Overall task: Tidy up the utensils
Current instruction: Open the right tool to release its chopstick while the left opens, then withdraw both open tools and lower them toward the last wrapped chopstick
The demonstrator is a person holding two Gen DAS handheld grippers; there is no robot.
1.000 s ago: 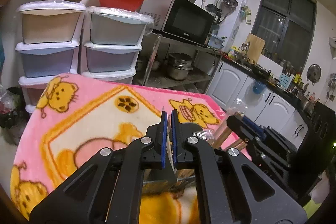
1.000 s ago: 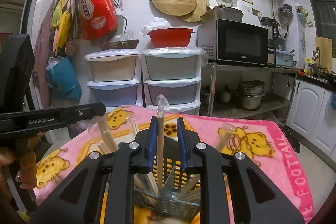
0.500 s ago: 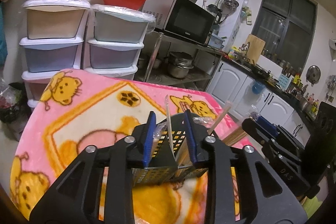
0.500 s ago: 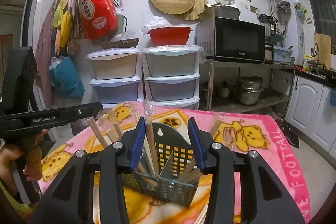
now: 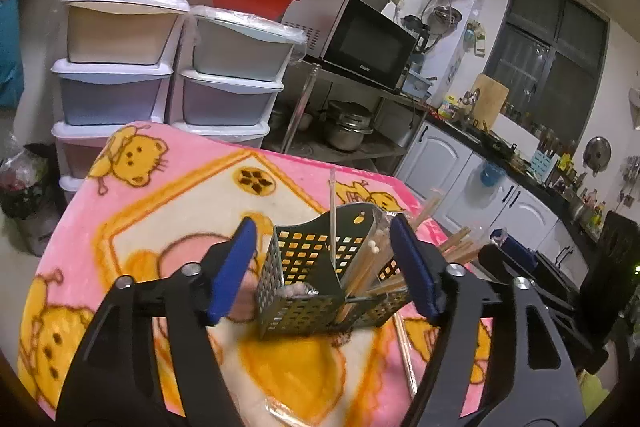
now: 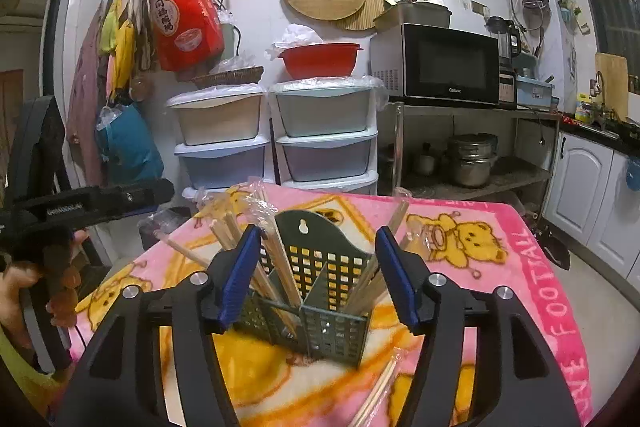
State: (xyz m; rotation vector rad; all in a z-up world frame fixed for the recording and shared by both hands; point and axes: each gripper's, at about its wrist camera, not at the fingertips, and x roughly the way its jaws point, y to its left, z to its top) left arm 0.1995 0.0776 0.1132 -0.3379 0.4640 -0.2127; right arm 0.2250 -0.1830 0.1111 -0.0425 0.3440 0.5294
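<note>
A dark green perforated utensil holder point(image 5: 308, 283) point(image 6: 328, 291) stands on the pink cartoon blanket point(image 5: 160, 211) point(image 6: 480, 259). It holds several wrapped wooden chopsticks point(image 5: 372, 263) point(image 6: 280, 267). My left gripper point(image 5: 324, 267) is open and empty, its blue pads either side of the holder, a little short of it. My right gripper point(image 6: 318, 275) is open and empty, facing the holder from the other side. A loose wrapped chopstick pair point(image 6: 378, 391) point(image 5: 404, 351) lies on the blanket beside the holder.
Stacked plastic drawers point(image 6: 280, 139) point(image 5: 168, 75) stand behind the table. A metal rack with a microwave point(image 6: 440, 63) point(image 5: 364, 43) and pots is at the back right. White cabinets point(image 6: 588, 183) line the right wall. The other gripper shows at the left of the right wrist view point(image 6: 92, 203).
Both grippers have opened and let go of chopsticks into the holder, then drawn back from it. The holder now shows fully between each pair of fingers.
</note>
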